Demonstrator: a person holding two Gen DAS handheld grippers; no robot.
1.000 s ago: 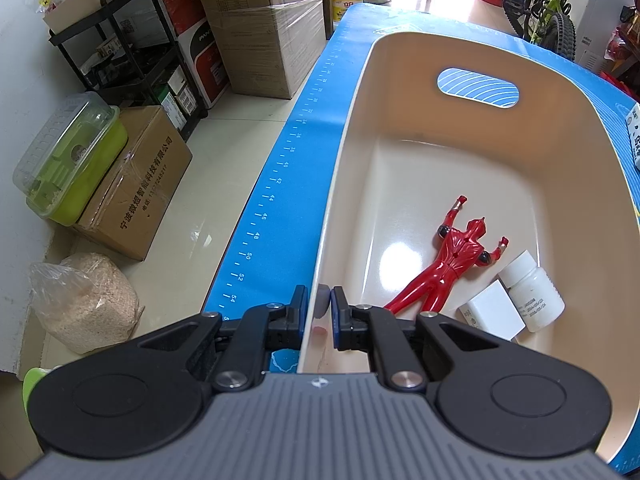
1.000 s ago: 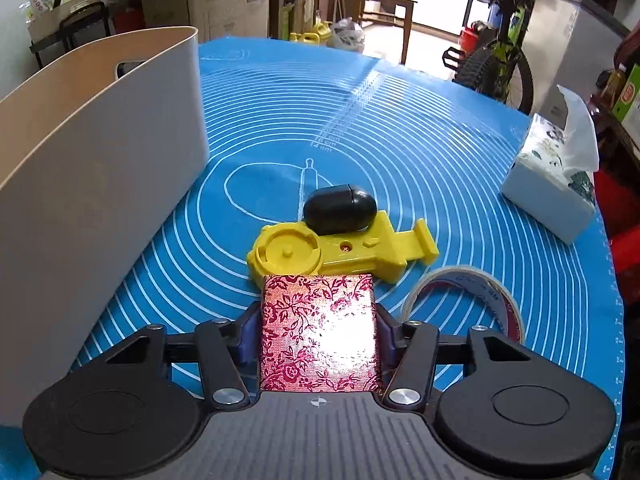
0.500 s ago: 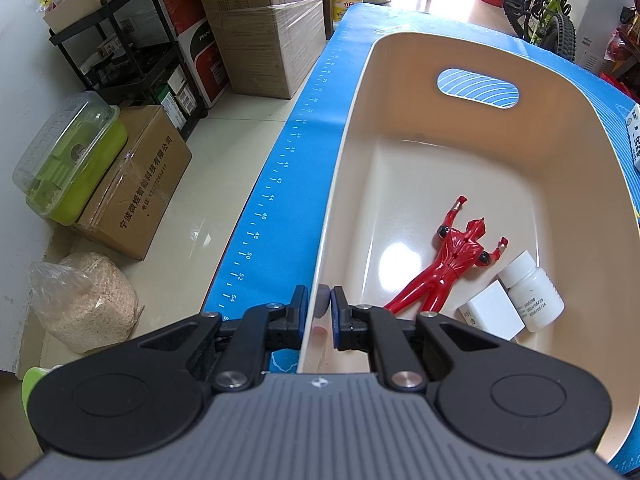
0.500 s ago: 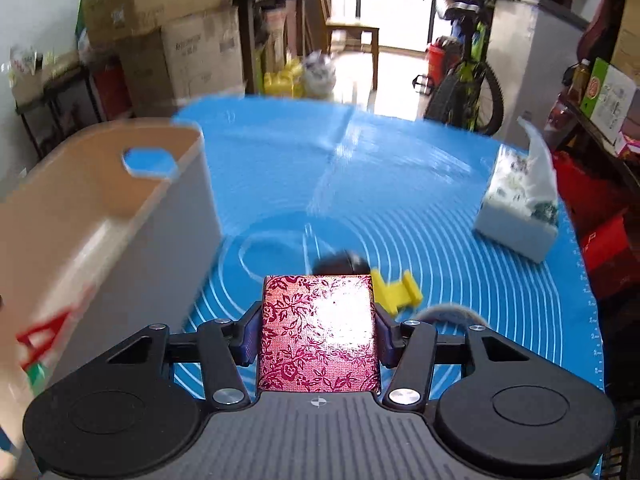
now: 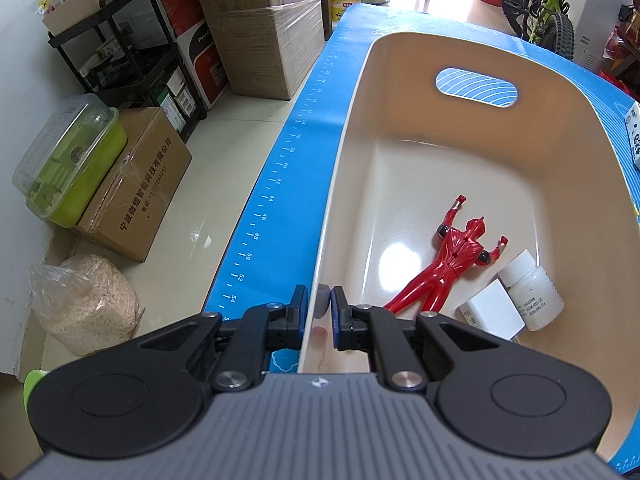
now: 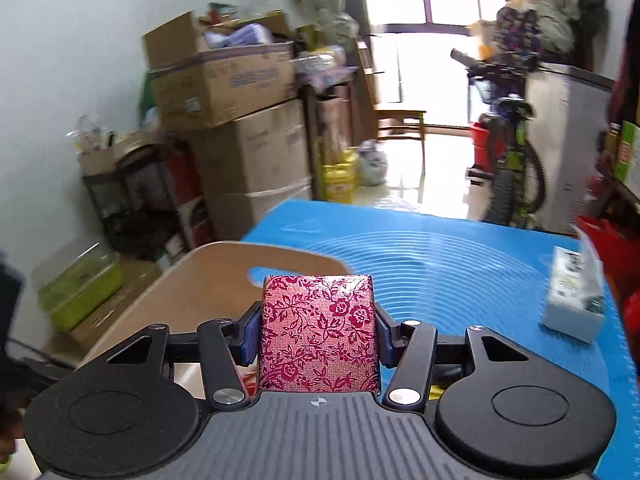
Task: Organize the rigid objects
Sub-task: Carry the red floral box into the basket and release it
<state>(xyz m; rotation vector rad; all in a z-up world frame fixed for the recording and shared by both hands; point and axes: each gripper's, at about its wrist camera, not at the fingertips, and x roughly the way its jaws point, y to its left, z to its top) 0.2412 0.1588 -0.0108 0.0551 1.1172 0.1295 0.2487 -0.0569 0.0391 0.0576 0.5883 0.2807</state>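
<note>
A cream plastic bin (image 5: 352, 128) stands on the blue mat (image 5: 296, 184). My left gripper (image 5: 320, 308) is shut on the bin's near left wall. Inside lie a red action figure (image 5: 448, 264), a white bottle (image 5: 532, 296) and a small white box (image 5: 492, 312). My right gripper (image 6: 316, 320) is shut on a red floral-patterned box (image 6: 318, 336), held high above the mat beside the bin (image 6: 208, 276), whose far handle slot shows just beyond the box.
A tissue box (image 6: 572, 296) stands at the mat's (image 6: 460, 272) right side. On the floor to the left are cardboard boxes (image 5: 136, 184), a green container (image 5: 68, 160), a sack of grain (image 5: 84, 304) and a black shelf (image 5: 132, 52). A bicycle (image 6: 508, 152) stands beyond the table.
My right gripper has risen and swung left with the floral box, from low over the mat's yellow toy and tape to high beside the bin. The left gripper has not moved.
</note>
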